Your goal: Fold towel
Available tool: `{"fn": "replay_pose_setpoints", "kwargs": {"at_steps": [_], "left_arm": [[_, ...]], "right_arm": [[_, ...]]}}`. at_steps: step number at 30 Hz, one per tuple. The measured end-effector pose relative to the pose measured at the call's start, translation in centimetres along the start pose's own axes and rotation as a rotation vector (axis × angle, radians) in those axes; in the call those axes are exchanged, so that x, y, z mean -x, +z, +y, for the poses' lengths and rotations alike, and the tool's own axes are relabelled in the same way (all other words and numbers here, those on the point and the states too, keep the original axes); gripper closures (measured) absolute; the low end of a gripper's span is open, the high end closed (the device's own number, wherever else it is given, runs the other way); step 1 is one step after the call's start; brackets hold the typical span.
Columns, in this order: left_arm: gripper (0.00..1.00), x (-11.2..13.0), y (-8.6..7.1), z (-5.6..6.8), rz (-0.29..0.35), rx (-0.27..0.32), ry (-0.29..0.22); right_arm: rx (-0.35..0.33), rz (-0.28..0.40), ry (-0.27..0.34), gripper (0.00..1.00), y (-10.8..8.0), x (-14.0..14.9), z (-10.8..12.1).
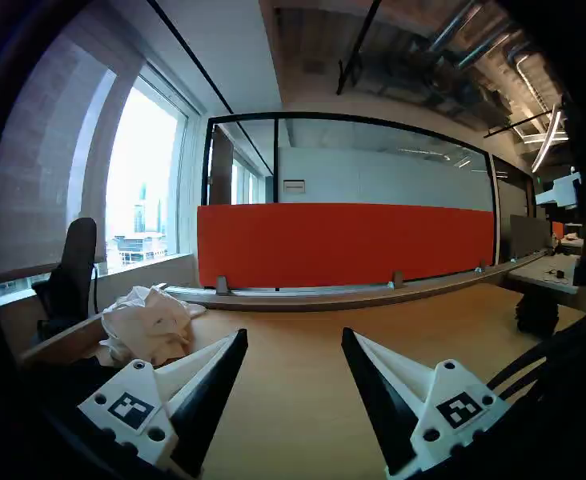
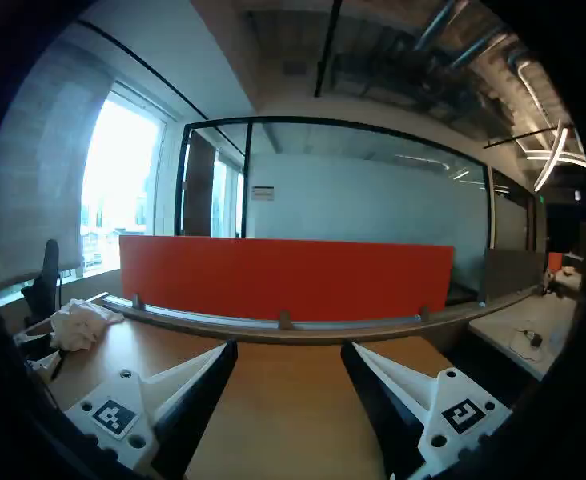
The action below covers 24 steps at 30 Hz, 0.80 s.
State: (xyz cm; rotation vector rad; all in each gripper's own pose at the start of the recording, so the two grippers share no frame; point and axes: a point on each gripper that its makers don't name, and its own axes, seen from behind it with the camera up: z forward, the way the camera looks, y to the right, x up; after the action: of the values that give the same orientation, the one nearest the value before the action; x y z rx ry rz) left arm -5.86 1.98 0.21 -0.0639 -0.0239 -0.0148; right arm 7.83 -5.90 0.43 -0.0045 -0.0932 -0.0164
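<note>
White towel (image 1: 147, 324) crumpled on desk (image 1: 293, 416); left gripper (image 1: 293, 331), right gripper (image 2: 287, 345) jaws spread, empty; left gripper view: black lump (image 1: 537, 312).

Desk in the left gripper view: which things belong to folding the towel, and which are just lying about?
For the job:
- towel, crumpled at the desk's left end
- desk
- left gripper, open, empty
- right gripper, open, empty

Just there:
- orange divider
- black chair
- dark object at the right, unclear what
</note>
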Motion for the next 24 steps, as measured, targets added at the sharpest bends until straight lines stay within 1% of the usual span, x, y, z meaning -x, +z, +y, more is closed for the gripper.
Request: {"fn": "replay_pose_setpoints", "kwargs": {"at_steps": [9,15,24], "left_arm": [[0.13,2.9,-0.2,-1.1,0.013,-0.018,-0.013],[0.13,4.1,-0.2,-1.3,0.023,-0.020,-0.025],[0.13,5.5,0.1,-1.4,0.028,-0.022,-0.034]], "right_arm": [[0.002,-0.010,-0.020,0.00,0.0,2.3,-0.3],[-0.001,-0.018,-0.043,0.00,0.1,3.5,-0.7],[0.004,-0.020,-0.040,0.00,0.3,4.8,-0.6]]}}
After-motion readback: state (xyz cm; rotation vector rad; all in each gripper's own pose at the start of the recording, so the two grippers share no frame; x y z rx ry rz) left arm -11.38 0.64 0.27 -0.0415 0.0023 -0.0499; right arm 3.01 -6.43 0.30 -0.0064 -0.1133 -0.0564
